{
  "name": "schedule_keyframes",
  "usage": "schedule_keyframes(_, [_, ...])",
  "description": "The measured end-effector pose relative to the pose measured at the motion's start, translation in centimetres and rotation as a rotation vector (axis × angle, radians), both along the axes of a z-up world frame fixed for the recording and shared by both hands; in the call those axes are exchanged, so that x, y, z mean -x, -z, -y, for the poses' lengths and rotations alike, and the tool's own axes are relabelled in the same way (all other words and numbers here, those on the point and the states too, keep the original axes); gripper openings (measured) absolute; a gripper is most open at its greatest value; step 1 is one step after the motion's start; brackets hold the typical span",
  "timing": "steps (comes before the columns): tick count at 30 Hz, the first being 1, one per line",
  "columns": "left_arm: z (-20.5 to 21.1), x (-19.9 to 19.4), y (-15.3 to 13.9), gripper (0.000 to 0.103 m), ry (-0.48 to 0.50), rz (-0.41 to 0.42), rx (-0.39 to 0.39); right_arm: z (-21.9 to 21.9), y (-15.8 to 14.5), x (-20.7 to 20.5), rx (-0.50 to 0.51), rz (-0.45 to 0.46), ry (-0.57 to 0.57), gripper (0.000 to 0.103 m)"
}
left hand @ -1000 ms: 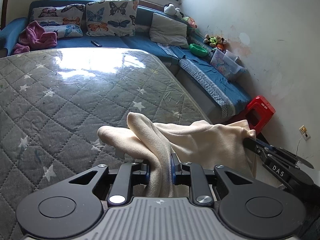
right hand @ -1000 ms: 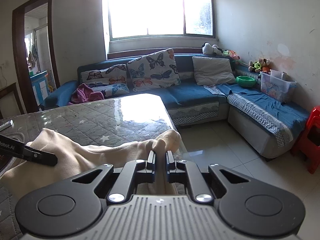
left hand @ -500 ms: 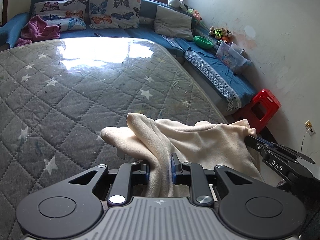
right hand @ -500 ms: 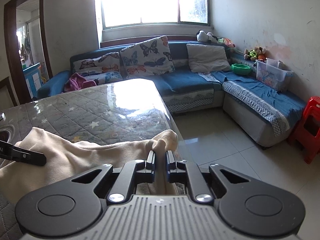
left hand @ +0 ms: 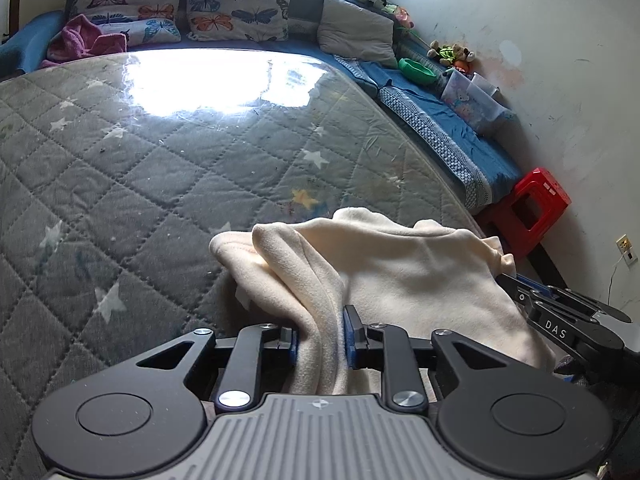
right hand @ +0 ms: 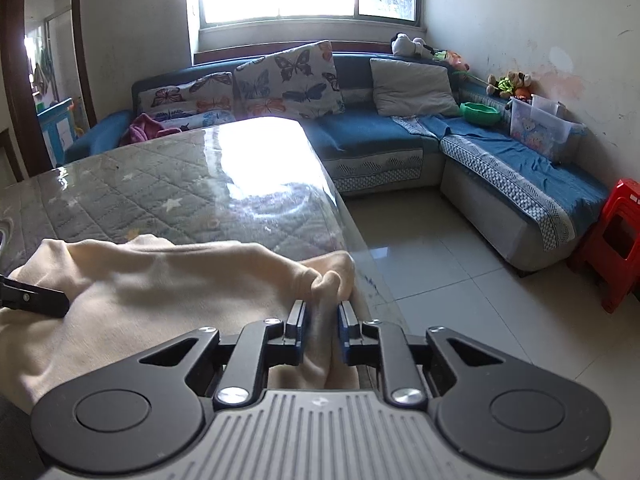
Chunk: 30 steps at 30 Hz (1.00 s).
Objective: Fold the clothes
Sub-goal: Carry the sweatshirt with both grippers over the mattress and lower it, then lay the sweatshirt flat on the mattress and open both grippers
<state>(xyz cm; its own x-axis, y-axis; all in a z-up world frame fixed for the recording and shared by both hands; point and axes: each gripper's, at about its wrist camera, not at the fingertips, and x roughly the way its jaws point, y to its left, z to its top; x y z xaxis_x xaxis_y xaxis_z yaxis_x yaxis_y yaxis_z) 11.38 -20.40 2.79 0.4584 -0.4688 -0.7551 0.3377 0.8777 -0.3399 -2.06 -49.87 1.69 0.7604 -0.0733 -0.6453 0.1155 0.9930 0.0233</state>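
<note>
Sunlit from the window, a quilted grey table (left hand: pixel 168 184) carries a cream garment (left hand: pixel 400 272) bunched at its near right corner. Its fabric is clamped by the left gripper (left hand: pixel 320 334) and the right gripper (right hand: pixel 321 330), so a fold is judged underway. Both held edges are next to be carried together and laid flat.

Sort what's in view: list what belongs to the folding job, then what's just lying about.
Job:
cream fleece garment
left gripper, clamped on it
right gripper, clamped on it
grey quilted star-print table cover

Lying about:
butterfly-print cushions
pink crumpled cloth
green bowl
red plastic stool
</note>
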Motion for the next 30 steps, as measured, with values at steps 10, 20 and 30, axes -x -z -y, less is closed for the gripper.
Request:
schedule_keyframes(10, [-1.0,1.1,0.3,0.025,0.014,0.013,0.004,-0.2,0.1,1.7,-0.014,-0.014,-0.012,0.017])
schedule_keyframes(20, [-2.4,2.2,0.1,0.038,0.004,0.031,-0.006,-0.7,-0.9,3.5,0.011,-0.005,-0.015,0.02])
schedule_keyframes(30, [-3.0,4.4,-2.5,0.037,-0.001,0.165,-0.043,-2.8,-2.6,6.7,0.021,0.07,-0.061,0.027])
